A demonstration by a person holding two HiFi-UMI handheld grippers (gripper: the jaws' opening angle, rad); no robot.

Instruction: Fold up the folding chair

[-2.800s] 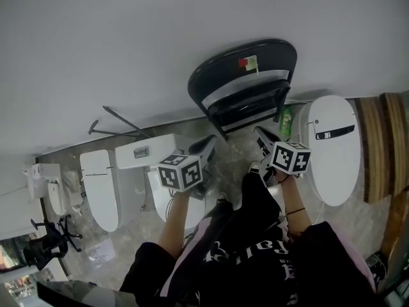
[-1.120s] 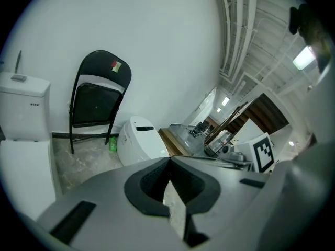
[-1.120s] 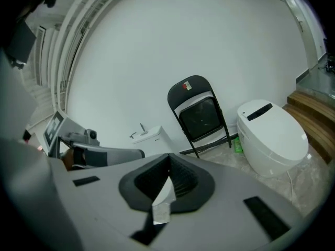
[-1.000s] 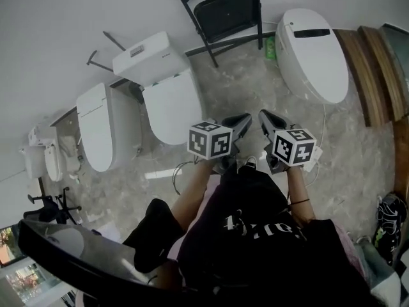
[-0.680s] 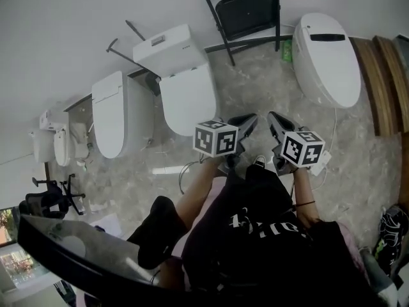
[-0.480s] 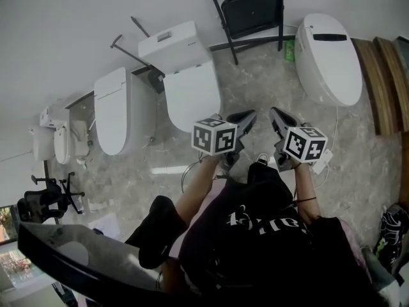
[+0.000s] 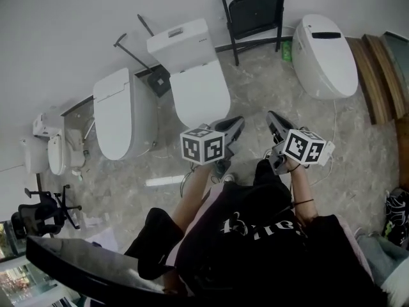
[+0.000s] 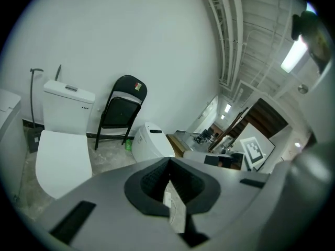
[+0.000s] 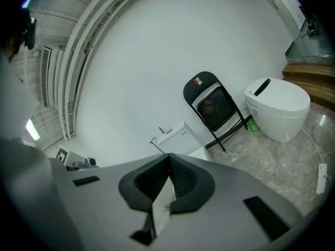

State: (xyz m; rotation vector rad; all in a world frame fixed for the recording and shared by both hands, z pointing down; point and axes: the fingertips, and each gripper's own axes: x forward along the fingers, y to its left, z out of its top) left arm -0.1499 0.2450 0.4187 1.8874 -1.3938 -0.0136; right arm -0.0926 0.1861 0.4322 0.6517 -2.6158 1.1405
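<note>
The black folding chair (image 7: 252, 11) stands folded flat, leaning against the white wall between two toilets; it also shows in the left gripper view (image 8: 121, 114) and the right gripper view (image 9: 212, 106). Both grippers are held side by side well back from it, over the stone floor. My left gripper (image 7: 238, 121) is shut with nothing in it, jaws meeting in its own view (image 8: 168, 161). My right gripper (image 7: 271, 116) is likewise shut and empty (image 9: 168, 156). Neither touches the chair.
A white toilet with a tank (image 7: 195, 75) stands left of the chair, a tankless one (image 7: 323, 53) to its right, another toilet (image 7: 121, 117) further left. A green bottle (image 7: 287, 48) sits by the chair's feet. Wooden steps (image 7: 377, 75) lie at the right.
The person has stepped back from the wall: the chair has shrunk toward the top edge of the head view, and both shut grippers have drawn away from it.
</note>
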